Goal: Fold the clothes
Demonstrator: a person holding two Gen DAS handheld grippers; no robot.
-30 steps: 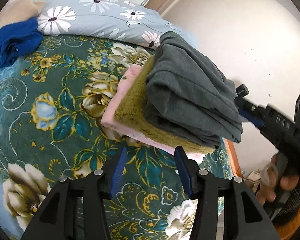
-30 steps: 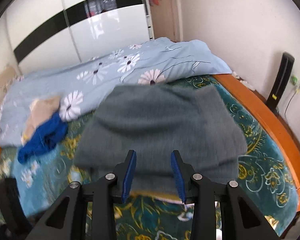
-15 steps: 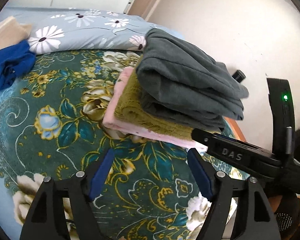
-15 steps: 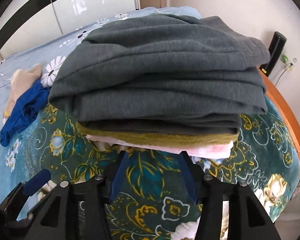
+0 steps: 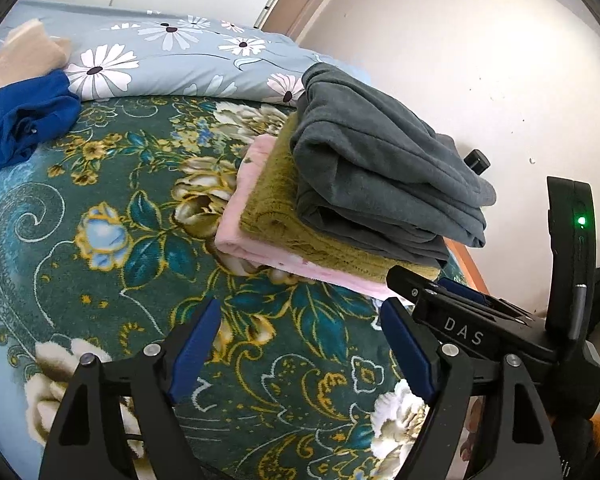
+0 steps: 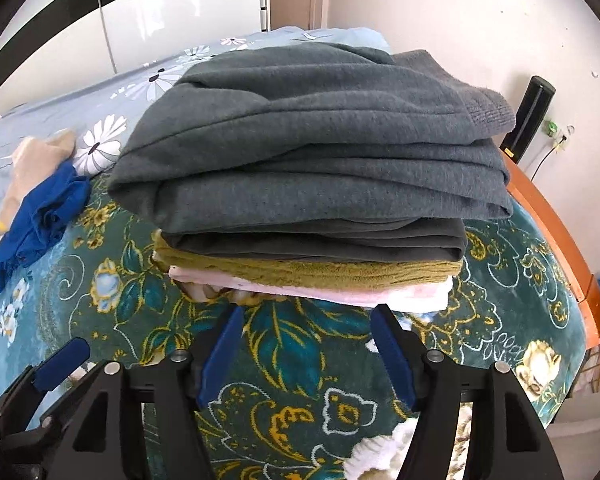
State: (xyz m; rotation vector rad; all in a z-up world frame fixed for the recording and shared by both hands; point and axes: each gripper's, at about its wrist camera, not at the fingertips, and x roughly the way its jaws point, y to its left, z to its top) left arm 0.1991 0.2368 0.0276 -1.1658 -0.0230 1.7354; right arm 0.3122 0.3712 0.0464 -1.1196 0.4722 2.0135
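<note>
Both my tools are letting go: the left gripper (image 5: 300, 344) and the right gripper (image 6: 306, 352) have their jaws spreading apart, with only the flowered bedcover (image 5: 112, 216) showing between the blue pads, no cloth.

The folded grey garment (image 6: 308, 152) sits just ahead of my right gripper, on top of an olive towel (image 6: 308, 270) and a pink folded piece (image 6: 340, 292). From my left gripper the same stack lies ahead and to the right.

What I worry about is the overhang. The grey garment sticks out past the layers under it on the side toward the orange bed edge (image 6: 552, 216), so a nudge from a rising finger could, I judge, drag the top layer askew or tip it that way. My two grippers are also close together, and the right one's finger reaches in beside my left gripper's right finger; backing out carelessly could knock them.

Open room lies to my left, across bare bedcover toward the crumpled blue garment (image 5: 24, 120), which looks unfolded.
</note>
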